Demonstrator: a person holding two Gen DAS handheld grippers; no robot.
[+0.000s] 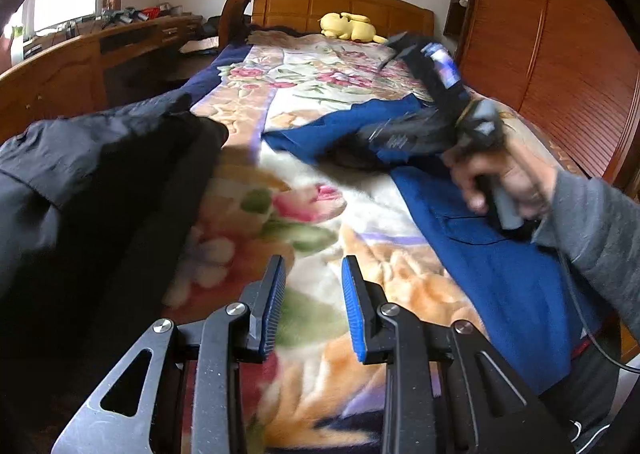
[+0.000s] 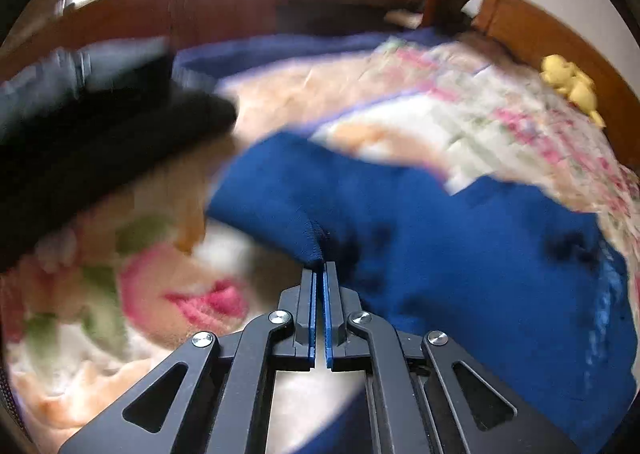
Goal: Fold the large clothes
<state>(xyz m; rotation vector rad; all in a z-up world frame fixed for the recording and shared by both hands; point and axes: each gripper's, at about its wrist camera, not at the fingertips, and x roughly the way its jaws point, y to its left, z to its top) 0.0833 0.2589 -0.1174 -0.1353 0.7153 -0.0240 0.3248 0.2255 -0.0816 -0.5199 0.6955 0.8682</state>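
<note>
Your right gripper point(image 2: 319, 268) is sitting closest to the lens in the right wrist view: jaws pressed together, pinching a small puckered bit of the blue garment point(image 2: 420, 254) right at its edge. In the left wrist view your right hand point(image 1: 504, 177) is gripping the handle over that garment, toward the right side of the bed.

Your left gripper point(image 1: 314, 282) is hanging over the blanket point(image 1: 316, 197) near the foot edge, jaws partly apart w/ nothing between the pads point(image 1: 352, 294). The dark garment point(image 1: 100, 181) is draping beside it on the left, not gripped as far as the frames show.

The blue garment is lying rumpled across the right half of the bed, one flap reaching toward the middle, the rest running down to the foot edge.

What's looking risky, IMO:
- The pinch is shallow, tips only. A quick lift could be pulling the fabric out, esp. w/ the weight of a large piece dragging.
- You may be catching one layer only, or the fuzzy blanket too; the frames are too blurred to tell. Either way the fold would be coming out crooked, or the blanket would be lifting along.
- One-handed pulling is likely bunching the cloth more. The left gripper isn't on any corner yet, so the piece isn't being spread.
- The dark garment is sitting near enough to get dragged into the blue one.
</note>
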